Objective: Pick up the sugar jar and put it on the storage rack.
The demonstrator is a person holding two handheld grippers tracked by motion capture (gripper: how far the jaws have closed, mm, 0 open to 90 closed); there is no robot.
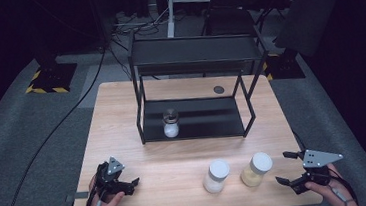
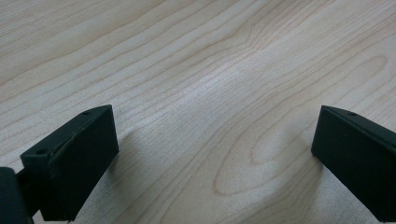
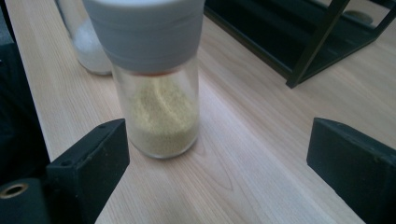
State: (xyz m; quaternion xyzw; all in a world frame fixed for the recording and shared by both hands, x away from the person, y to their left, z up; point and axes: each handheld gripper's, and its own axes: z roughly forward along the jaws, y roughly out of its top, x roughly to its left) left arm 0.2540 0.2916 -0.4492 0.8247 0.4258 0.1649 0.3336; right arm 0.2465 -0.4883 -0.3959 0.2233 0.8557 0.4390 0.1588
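Observation:
A glass jar of yellow grains [image 1: 256, 169] with a white lid stands near the table's front right. A similar jar of white powder [image 1: 216, 176] stands just left of it. A third jar [image 1: 171, 123], with white contents, sits on the lower shelf of a black metal rack [image 1: 207, 118]. My right gripper [image 1: 283, 167] is to the right of the yellow jar, open and pointing at it. In the right gripper view the yellow jar [image 3: 161, 107] stands just beyond the jaws, nearer the left one, with the white jar [image 3: 91, 46] behind. My left gripper [image 1: 130, 185] rests at the front left, open over bare wood [image 2: 215, 140].
The wooden table [image 1: 176, 159] has a small dark round disc [image 1: 218, 89] at its back, behind the rack. A dark chair [image 1: 233, 8] and cables lie on the floor beyond. The rack's upper shelf [image 1: 194, 52] overhangs the lower one.

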